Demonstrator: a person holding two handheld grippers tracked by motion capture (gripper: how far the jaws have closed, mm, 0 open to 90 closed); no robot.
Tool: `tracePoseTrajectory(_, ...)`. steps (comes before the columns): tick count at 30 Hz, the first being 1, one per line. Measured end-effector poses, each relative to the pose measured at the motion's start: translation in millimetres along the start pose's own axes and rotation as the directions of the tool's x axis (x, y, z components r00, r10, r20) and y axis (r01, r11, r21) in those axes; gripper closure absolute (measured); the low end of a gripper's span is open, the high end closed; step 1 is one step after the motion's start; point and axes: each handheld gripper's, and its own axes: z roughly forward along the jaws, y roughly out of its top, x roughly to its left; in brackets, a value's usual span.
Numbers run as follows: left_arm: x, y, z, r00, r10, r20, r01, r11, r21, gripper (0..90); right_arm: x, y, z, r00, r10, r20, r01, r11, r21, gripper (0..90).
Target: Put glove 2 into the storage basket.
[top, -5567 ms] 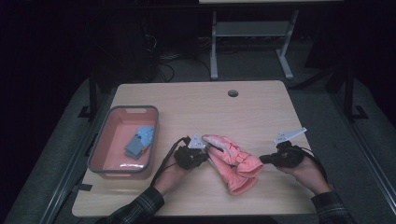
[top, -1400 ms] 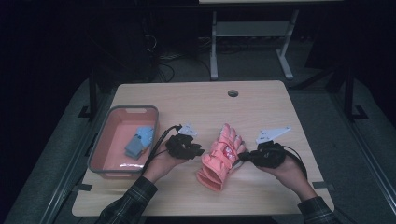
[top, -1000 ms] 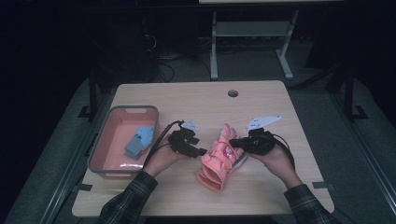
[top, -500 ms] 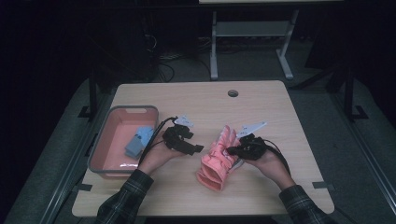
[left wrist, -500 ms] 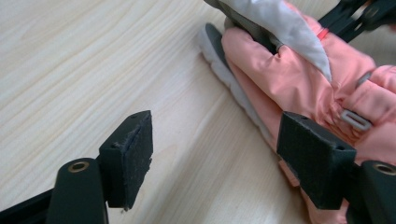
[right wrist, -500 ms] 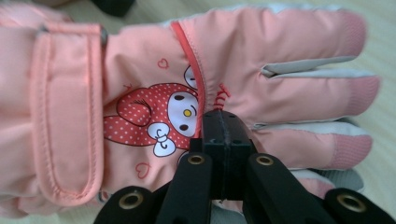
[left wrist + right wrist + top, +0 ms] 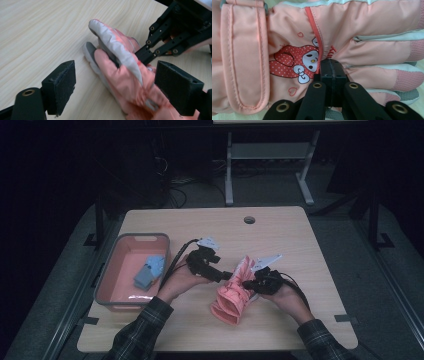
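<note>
Now the right gripper (image 7: 254, 283) has moved in and clamps the glove (image 7: 234, 292), while the left gripper (image 7: 125, 87), jaws wide, straddles its fingertips, ready to grab.

my sleeves (image 7: 145, 327) are dark plaid flannel. the left gripper (image 7: 117, 87) carries square black foam pads on black links with brass rivets. a black cable (image 7: 172, 262) trails from it, under a pale plate (image 7: 208, 241).

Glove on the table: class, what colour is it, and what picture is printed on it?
Pink glove, with a red polka-dot cartoon character; best in the right gripper view.
</note>
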Motion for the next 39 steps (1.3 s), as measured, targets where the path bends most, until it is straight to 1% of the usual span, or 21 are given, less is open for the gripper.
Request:
tracePoseTrajectory(1, 0.0, 1.0, 5.1, 0.9999, -0.012, 0.005, 0.012, 0.9999, 0.009, 16.2, -0.6, -0.5, 0.4, 1.0, -0.008, 0.0, 0.008, 1.0, -0.004, 90.0)
tracePoseTrajectory(3, 0.3, 1.4, 15.9, 0.9995, -0.029, 0.01, 0.028, 0.9991, 0.03, 14.3, 0.3, -1.1, 0.6, 1.0, -0.004, 0.003, 0.004, 1.0, -0.004, 90.0)
tracePoseTrajectory(6, 1.5, -0.7, 28.9, 0.9989, -0.037, 0.03, 0.035, 0.9982, 0.049, 13.5, 1.5, -1.8, 0.5, 1.0, -0.004, 0.009, 0.004, 1.0, 0.001, 90.0)
tracePoseTrajectory(10, 1.6, -3.9, 40.5, 0.9971, -0.061, 0.046, 0.058, 0.996, 0.068, 13.5, 1.5, -2.6, 0.6, 0.9999, -0.009, 0.007, 0.009, 1.0, 0.0, 90.0)
tracePoseTrajectory(12, 1.7, -5.5, 46.6, 0.997, -0.058, 0.051, 0.053, 0.9944, 0.092, 13.5, 1.4, -3.1, 0.8, 0.9998, -0.016, 0.013, 0.016, 1.0, 0.0, 90.0)
tracePoseTrajectory(13, 1.5, -6.4, 49.4, 0.996, -0.067, 0.059, 0.062, 0.9939, 0.091, 13.4, 2.2, -3.2, 0.6, 0.9999, -0.007, 0.009, 0.007, 1.0, 0.001, 90.0)
tracePoseTrajectory(14, 0.5, -7.0, 51.5, 0.9956, -0.074, 0.057, 0.069, 0.9935, 0.091, 13.3, 2.1, -3.4, 0.2, 0.9999, -0.011, 0.01, 0.011, 1.0, 0.002, 90.0)
tracePoseTrajectory(17, -1.6, -10.6, 59.4, 0.9966, -0.062, 0.054, 0.055, 0.9907, 0.125, 13.4, 2.6, -4.7, -0.6, 0.9998, -0.013, 0.013, 0.013, 1.0, -0.003, 90.0)
tracePoseTrajectory(18, -1.9, -12.4, 62.2, 0.9976, -0.056, 0.042, 0.049, 0.9883, 0.145, 13.3, 3.0, -5.0, -1.0, 0.9998, -0.016, 0.015, 0.016, 1.0, -0.003, 90.0)
tracePoseTrajectory(20, -1.1, -13.8, 63.7, 0.9964, -0.066, 0.052, 0.058, 0.9875, 0.146, 13.0, 3.2, -6.3, -1.6, 0.9996, -0.022, 0.02, 0.022, 1.0, -0.007, 90.0)
tracePoseTrajectory(23, -1.5, -14.1, 64.4, 0.996, -0.066, 0.061, 0.057, 0.9879, 0.144, 12.9, 3.9, -8.0, -5.9, 0.9998, -0.015, 0.015, 0.015, 1.0, -0.009, 90.0)
tracePoseTrajectory(25, -2.9, -14.2, 65.4, 0.9957, -0.064, 0.067, 0.054, 0.9884, 0.142, 12.9, 4.5, -9.8, -12.5, 0.9993, -0.03, 0.023, 0.03, 1.0, -0.004, 90.0)
tracePoseTrajectory(27, -4.2, -14.5, 67.3, 0.9949, -0.064, 0.077, 0.053, 0.9882, 0.144, 12.9, 3.9, -12.7, -17.1, 0.9994, -0.029, 0.019, 0.03, 1.0, -0.006, 90.0)
tracePoseTrajectory(30, -4.0, -14.9, 68.6, 0.9946, -0.066, 0.08, 0.053, 0.9872, 0.151, 13.0, 3.0, -15.6, -23.4, 0.9994, -0.027, 0.023, 0.027, 1.0, 0.001, 90.0)
tracePoseTrajectory(31, -3.9, -15.5, 69.8, 0.9941, -0.071, 0.082, 0.058, 0.986, 0.157, 13.0, 2.7, -16.2, -23.3, 0.9996, -0.017, 0.021, 0.017, 1.0, 0.008, 90.0)
tracePoseTrajectory(32, -4.7, -16.1, 71.2, 0.9932, -0.078, 0.086, 0.064, 0.985, 0.16, 13.1, 1.4, -18.5, -19.6, 0.9999, -0.009, 0.012, 0.009, 1.0, 0.027, 90.0)
tracePoseTrajectory(34, -4.4, -17.6, 74.2, 0.9904, -0.091, 0.105, 0.071, 0.981, 0.18, 13.2, 1.1, -21.7, -14.1, 1.0, -0.005, 0.006, 0.005, 1.0, 0.024, 90.0)
tracePoseTrajectory(35, -4.2, -18.2, 75.4, 0.9889, -0.097, 0.112, 0.075, 0.9807, 0.18, 13.2, 1.7, -21.4, -13.3, 0.9999, -0.008, 0.01, 0.008, 1.0, 0.029, 90.0)
tracePoseTrajectory(37, -3.2, -19.5, 78.1, 0.9838, -0.119, 0.134, 0.093, 0.9777, 0.188, 13.1, 2.9, -21.6, -11.4, 0.9998, -0.011, 0.014, 0.01, 0.999, 0.036, 90.0)
tracePoseTrajectory(38, -2.7, -19.7, 78.8, 0.9821, -0.126, 0.141, 0.097, 0.9764, 0.193, 12.8, 2.7, -22.3, -10.5, 0.9999, -0.01, 0.012, 0.01, 0.999, 0.031, 90.0)
tracePoseTrajectory(39, -2.9, -19.7, 79.4, 0.9812, -0.125, 0.147, 0.096, 0.9768, 0.191, 12.8, 2.7, -22.6, -10.3, 0.9999, -0.006, 0.01, 0.006, 1.0, 0.031, 90.0)
